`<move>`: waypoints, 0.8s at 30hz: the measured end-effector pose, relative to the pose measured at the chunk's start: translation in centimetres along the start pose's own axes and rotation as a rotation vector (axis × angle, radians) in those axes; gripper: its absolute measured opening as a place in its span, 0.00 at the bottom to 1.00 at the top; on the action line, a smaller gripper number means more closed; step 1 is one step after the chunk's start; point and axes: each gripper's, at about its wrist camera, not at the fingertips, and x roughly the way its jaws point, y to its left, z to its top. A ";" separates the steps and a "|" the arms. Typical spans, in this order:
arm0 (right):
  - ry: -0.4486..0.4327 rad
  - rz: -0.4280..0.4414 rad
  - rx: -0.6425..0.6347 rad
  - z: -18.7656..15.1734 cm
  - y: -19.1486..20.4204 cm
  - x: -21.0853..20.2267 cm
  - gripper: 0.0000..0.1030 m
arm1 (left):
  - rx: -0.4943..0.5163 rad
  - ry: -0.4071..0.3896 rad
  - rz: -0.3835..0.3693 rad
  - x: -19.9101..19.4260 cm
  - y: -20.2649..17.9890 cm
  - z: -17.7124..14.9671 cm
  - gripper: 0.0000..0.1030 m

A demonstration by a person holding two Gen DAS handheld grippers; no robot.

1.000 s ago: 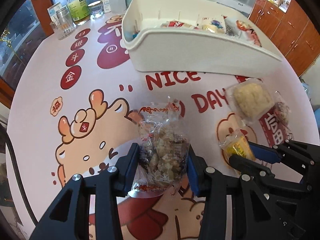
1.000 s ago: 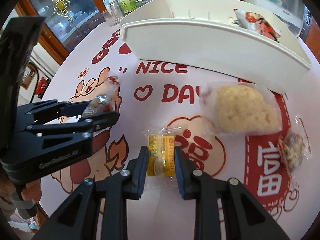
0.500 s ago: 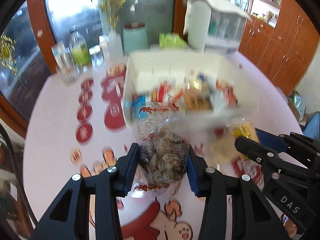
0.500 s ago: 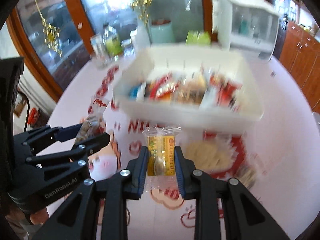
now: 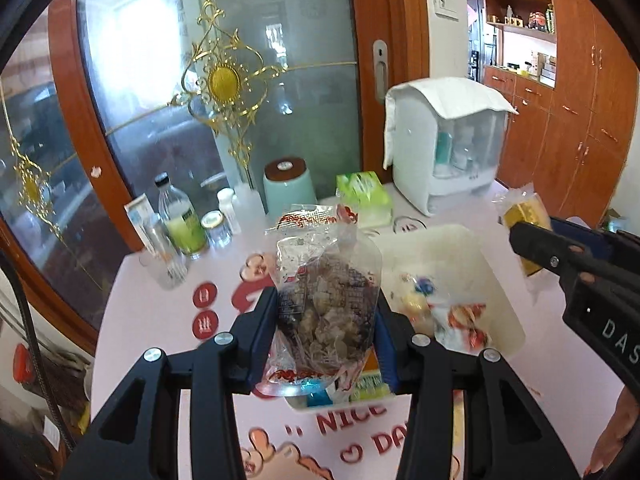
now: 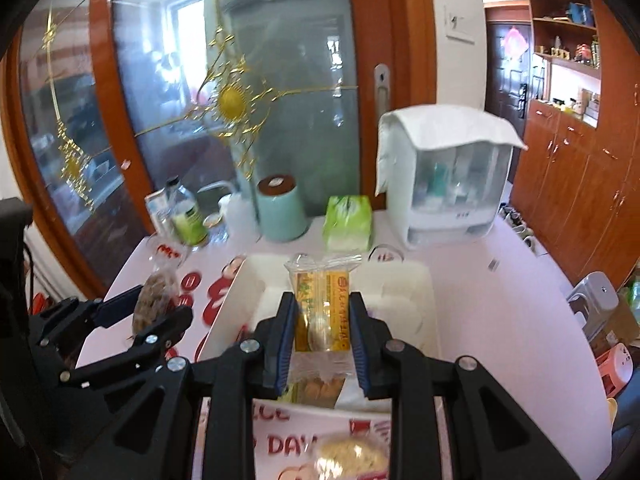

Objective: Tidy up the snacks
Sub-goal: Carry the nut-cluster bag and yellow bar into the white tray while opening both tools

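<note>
Left gripper [image 5: 326,314] clamps a nut packet [image 5: 326,300] — right gripper [image 6: 322,330] a yellow packet [image 6: 324,312].

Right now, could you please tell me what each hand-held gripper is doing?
Left hand-held gripper: closed on the clear snack bag.
Right hand-held gripper: closed on the yellow snack packet.

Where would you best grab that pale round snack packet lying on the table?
The pale round snack packet lies flat on the tablecloth and looks wide. Probably come from above and pinch a thin wrapper edge, not the broad crumbly-looking middle. Both grippers hold other packets.
</note>
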 end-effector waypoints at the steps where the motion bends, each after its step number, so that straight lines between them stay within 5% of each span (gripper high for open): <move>1: 0.001 -0.009 0.005 0.5 -0.2 0.4 0.26 | 0.003 -0.006 0.010 0.4 0.0 0.6 0.42; 12: 0.120 -0.062 0.019 0.1 -1.4 6.6 0.26 | -0.004 0.046 0.082 5.9 0.5 2.1 0.45; 14: 0.166 -0.056 0.013 -0.8 -1.4 8.1 0.27 | 0.004 0.074 0.091 7.0 0.5 1.6 0.57; 16: 0.217 -0.047 0.004 -1.8 -1.3 9.2 0.29 | 0.012 0.096 0.116 7.6 0.3 1.0 0.89; 24: 0.240 -0.086 -0.015 -3.8 -1.3 9.0 0.48 | 0.025 0.125 0.112 7.8 0.3 -0.9 0.90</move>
